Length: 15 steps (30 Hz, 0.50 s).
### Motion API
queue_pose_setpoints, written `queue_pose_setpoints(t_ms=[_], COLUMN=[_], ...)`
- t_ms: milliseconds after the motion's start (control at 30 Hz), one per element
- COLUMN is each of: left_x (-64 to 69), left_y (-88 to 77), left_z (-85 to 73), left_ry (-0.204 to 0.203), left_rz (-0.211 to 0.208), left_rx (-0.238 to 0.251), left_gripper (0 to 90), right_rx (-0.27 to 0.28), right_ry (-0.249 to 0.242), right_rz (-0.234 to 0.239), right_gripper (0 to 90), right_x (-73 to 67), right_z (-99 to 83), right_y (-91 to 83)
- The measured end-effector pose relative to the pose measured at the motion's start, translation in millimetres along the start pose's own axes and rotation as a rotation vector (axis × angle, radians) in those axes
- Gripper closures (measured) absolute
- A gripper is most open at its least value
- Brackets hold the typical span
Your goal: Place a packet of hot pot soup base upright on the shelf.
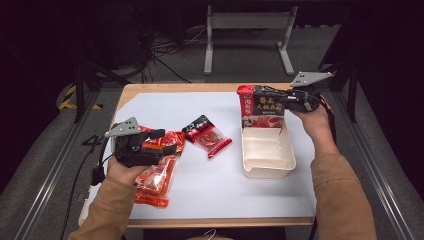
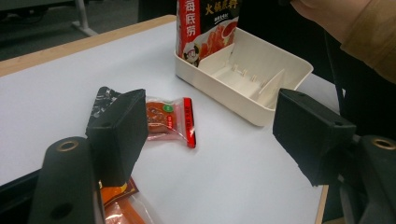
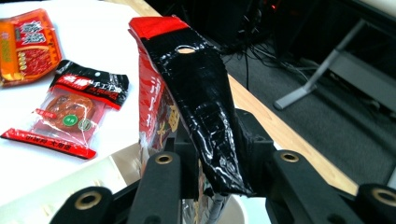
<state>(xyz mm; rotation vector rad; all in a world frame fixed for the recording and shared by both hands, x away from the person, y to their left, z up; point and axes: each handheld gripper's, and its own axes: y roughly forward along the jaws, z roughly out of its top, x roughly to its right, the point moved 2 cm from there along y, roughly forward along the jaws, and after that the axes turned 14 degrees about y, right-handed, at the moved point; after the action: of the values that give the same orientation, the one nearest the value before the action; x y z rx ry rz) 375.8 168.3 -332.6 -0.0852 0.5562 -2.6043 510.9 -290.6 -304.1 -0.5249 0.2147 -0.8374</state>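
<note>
Two grippers: one job each right now, so here's how I'd read it.
Step in hand: looks like the tall pouch (image 1: 262, 107) is being stood up in the far end of the tray (image 1: 269, 172).
Right gripper (image 1: 289, 101): clamped on the pouch's side edge. In the right gripper view the jaws pinch the black crinkled film on both sides.
Pouch position: upright, its bottom inside the tray at the far wall, red top edge uppermost.
Left gripper (image 1: 167, 141): jaws apart, nothing between them, hovering over the orange pack (image 1: 156, 176) at the left of the mat (image 1: 215, 190).
Small sachet (image 1: 209, 136): lying flat on the mat between the orange pack and the tray, not touching either.
Doing it well: I'd keep the pouch vertical and let its base settle flat on the tray floor before letting go. It's tall and floppy, so it'll probably tip if released while leaning.
Tray: light and unsecured, I'd guess. A sideways shove from the pouch could slide it, so push straight down.
Dividers: the tray has low ribs inside. Best to land the pouch in one slot, not straddling a rib.
Release: open slowly, back off level.
</note>
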Motion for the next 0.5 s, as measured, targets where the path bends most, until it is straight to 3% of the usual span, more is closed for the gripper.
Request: queue_pose_setpoints(t_ms=[300,500], left_x=[-2.5,-4.3], left_y=[0.4,0.0], left_z=[-2.4,-3.2], left_ry=[-0.027,-0.013], left_rz=[0.006,0.019], left_rx=[-0.017,-0.024], left_gripper=[27.4,27.0], right_rx=[-0.002,-0.010], right_ry=[0.043,0.054], right_rz=[-0.020,-0.036], right_gripper=[72.1,67.9], right_x=[3.1,0.6], right_z=[-9.3,-9.3], right_y=[-4.1,-5.8])
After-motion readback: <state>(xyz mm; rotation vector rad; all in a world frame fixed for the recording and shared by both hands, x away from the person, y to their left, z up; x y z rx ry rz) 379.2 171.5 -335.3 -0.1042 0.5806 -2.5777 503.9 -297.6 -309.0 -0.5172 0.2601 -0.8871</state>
